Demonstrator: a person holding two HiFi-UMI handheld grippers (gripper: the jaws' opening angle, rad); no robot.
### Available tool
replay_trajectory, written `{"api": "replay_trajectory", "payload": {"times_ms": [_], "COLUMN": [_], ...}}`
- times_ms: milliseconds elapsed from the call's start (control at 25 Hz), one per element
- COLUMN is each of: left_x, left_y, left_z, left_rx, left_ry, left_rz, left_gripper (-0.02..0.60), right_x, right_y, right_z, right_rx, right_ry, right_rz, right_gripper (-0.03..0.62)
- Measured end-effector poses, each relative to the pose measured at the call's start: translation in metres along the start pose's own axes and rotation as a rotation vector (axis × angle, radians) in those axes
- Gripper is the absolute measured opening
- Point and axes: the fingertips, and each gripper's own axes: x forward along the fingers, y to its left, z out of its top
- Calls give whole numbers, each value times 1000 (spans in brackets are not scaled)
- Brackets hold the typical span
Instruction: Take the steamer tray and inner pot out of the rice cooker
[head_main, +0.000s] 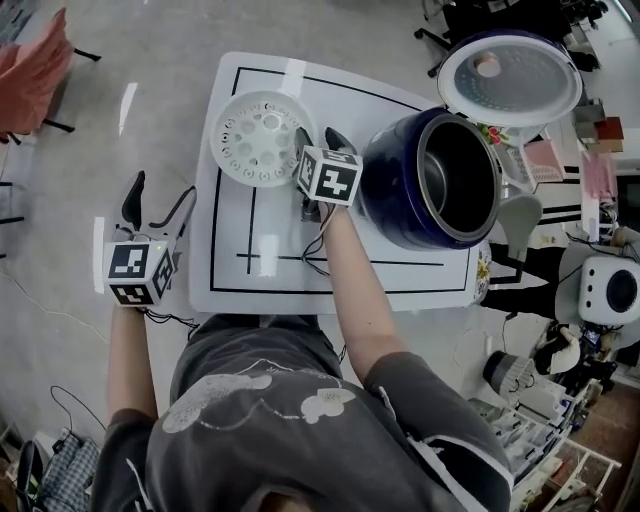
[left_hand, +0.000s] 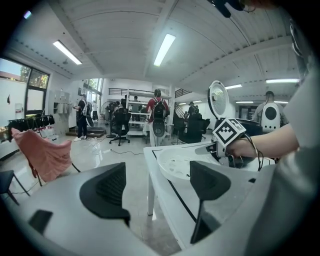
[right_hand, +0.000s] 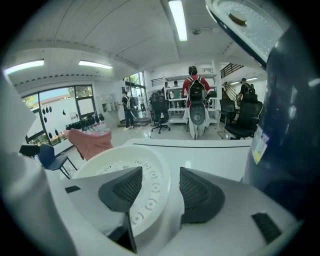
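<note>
Item: two hand-held grippers, one per hand. Left gripper (head_main: 160, 195), arm held out beyond the table's (head_main: 300, 275) left edge and pointing forward and slightly downward; jaws stood well apart with nothing between them. Right gripper (head_main: 318, 138), forearm stretched in over the near edge toward the middle of the table; jaws stood apart astride the right rim of the steamer tray (head_main: 258, 135), pads not pressing on it. Steamer tray: one, white, round and shallow, pierced with rings of holes and slots, and it lay flat on the table toward the far-left corner. Rice cooker (head_main: 400, 190): one, dark blue, at the right edge, just beside the right gripper, with its one lid (head_main: 510, 80) raised open. Inner pot (head_main: 455, 185): one, metal-rimmed and dark inside, seated in the cooker.
</note>
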Motion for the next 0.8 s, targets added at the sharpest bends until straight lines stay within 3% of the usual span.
{"api": "replay_trajectory", "payload": {"times_ms": [240, 520, 680, 800], "left_x": [-12, -11, -3, 9], "left_y": [-9, -61, -109, -145], "left_z": [40, 86, 95, 99], "left_rx": [26, 67, 97, 117], "left_ry": [-86, -185, -208, -218], "left_rz": [-22, -150, -228, -264], "left_gripper": [394, 394, 394, 394], "right_x": [-56, -170, -230, -268], "right_y": [31, 52, 30, -13], "right_z": [50, 104, 115, 117], "right_rx": [2, -22, -48, -77], "right_ry": [-147, -360, -434, -467], "right_rz": [61, 128, 130, 83], "right_gripper": [267, 270, 268, 268]}}
